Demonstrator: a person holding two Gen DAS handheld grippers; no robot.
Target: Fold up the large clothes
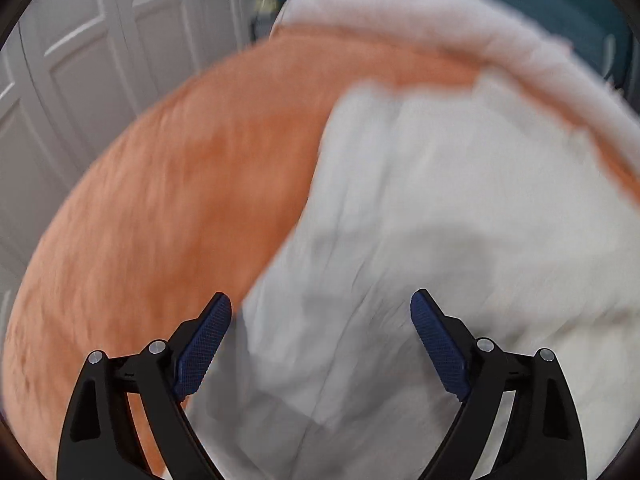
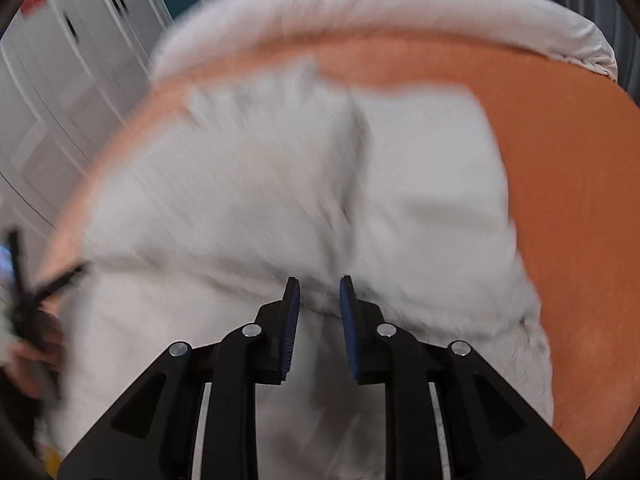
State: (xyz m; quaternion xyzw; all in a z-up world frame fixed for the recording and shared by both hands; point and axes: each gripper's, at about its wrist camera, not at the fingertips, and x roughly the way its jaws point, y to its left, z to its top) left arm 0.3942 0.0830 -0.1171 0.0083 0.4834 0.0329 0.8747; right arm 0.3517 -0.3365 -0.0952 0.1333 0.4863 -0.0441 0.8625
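White garment (image 1: 440, 220) lies on bed w/ orange sheet (image 1: 160, 200). Left claw (image 1: 320, 344) released, spread wide above it. Right claw (image 2: 319, 320) nearly clenched; grip on cloth unclear.

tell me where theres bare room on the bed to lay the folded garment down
Bare orange bed cover runs right of the white garment up to the pale rolled blanket at the far edge. A second bare stretch lies left of the garment, toward the white panelled doors. The middle is crowded with garment.
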